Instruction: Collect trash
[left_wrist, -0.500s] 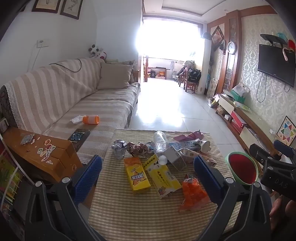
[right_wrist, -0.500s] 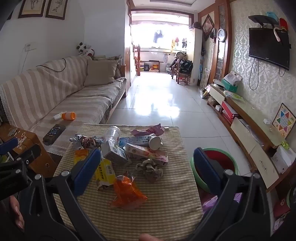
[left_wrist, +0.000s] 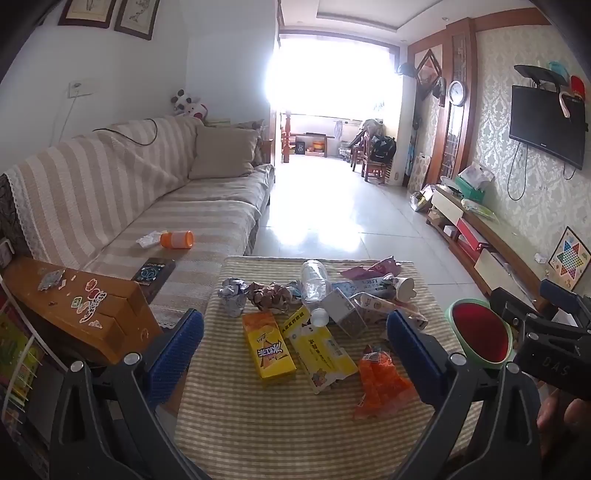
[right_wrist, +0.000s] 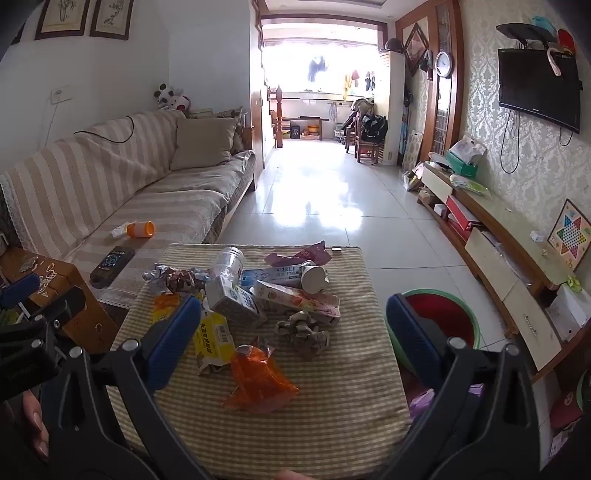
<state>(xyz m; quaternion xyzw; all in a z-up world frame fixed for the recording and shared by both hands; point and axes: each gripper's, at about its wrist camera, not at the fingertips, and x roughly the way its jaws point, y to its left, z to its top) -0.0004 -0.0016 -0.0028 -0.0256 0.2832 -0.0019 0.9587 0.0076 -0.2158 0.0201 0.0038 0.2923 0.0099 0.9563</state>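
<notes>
- Trash (left_wrist: 317, 321) lies heaped on your desk (left_wrist: 295, 413), across the middle of both frames, on the striped cloth.
- Your left claw (left_wrist: 295, 350) stands spread as wide as it goes, both blue pads apart over the pile, nothing between them gripped.
- Your right claw (right_wrist: 293, 339) is just as wide, its pads either side of the heap, holding nothing.
- Only your left view shows the orange-yellow carton (left_wrist: 269, 347) in full; in the right view the left pad hides most of it.
- Only your right view shows the crumpled brown paper (right_wrist: 303, 332) clear, lower centre, just beside the orange wrapper (right_wrist: 258, 376).
- The basin (right_wrist: 439, 317), green rim and red inside, sits beside the desk at lower right; the right view shows more of its rim, while in the left view the other claw covers part of it.
- In the left view the right claw enters at the right edge; in the right view the left claw enters at the left edge.
- The clear bottle (left_wrist: 314, 284) lies on its side, long axis running up and down your left frame, cap towards the bottom.
- The orange-yellow carton lies flat, long axis top to bottom, slightly tilted.
- The white cup (right_wrist: 314, 277) lies tipped, mouth towards the right of the frame.
</notes>
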